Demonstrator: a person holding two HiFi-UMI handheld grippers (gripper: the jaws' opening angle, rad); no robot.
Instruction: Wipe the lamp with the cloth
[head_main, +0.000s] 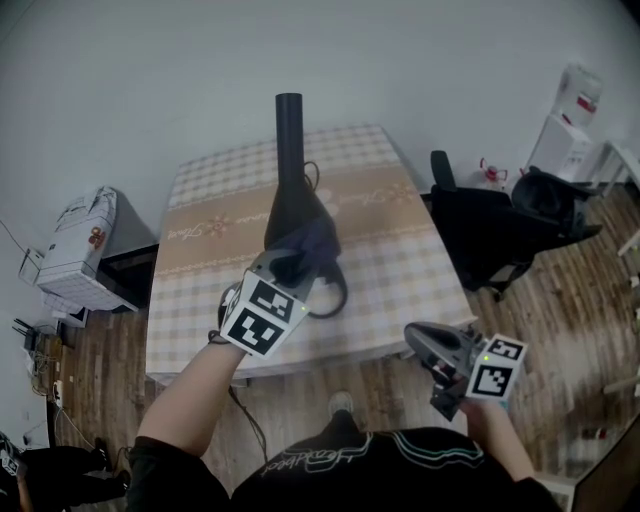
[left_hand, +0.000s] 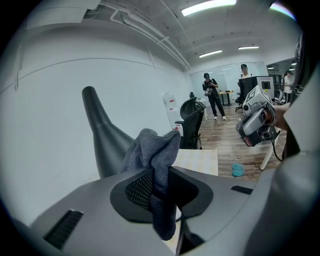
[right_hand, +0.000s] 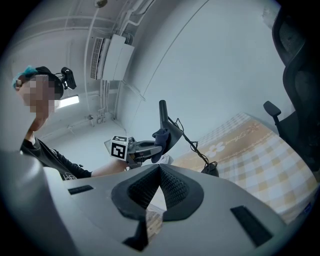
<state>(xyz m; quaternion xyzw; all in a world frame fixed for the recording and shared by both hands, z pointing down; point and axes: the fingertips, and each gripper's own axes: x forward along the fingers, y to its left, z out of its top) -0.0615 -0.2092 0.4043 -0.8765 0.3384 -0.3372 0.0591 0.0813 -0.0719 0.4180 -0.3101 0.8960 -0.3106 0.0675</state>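
A black lamp (head_main: 289, 190) with a tall neck and flared body stands on the checked table (head_main: 400, 250). My left gripper (head_main: 287, 263) is shut on a dark grey-blue cloth (head_main: 316, 244), which rests against the lamp's lower body. In the left gripper view the cloth (left_hand: 154, 150) bunches out above the shut left gripper (left_hand: 159, 174), with the lamp (left_hand: 102, 132) just behind it to the left. My right gripper (head_main: 414, 341) hangs off the table's front right corner, over the floor. In its own view the right gripper (right_hand: 160, 171) is shut on nothing and looks toward the lamp (right_hand: 165, 125).
The lamp's black cable (head_main: 338, 292) loops on the table beside the left gripper. A black office chair (head_main: 500, 225) with a jacket stands right of the table, and a white box (head_main: 80, 245) stands to the left. Two people (left_hand: 212, 95) stand far back.
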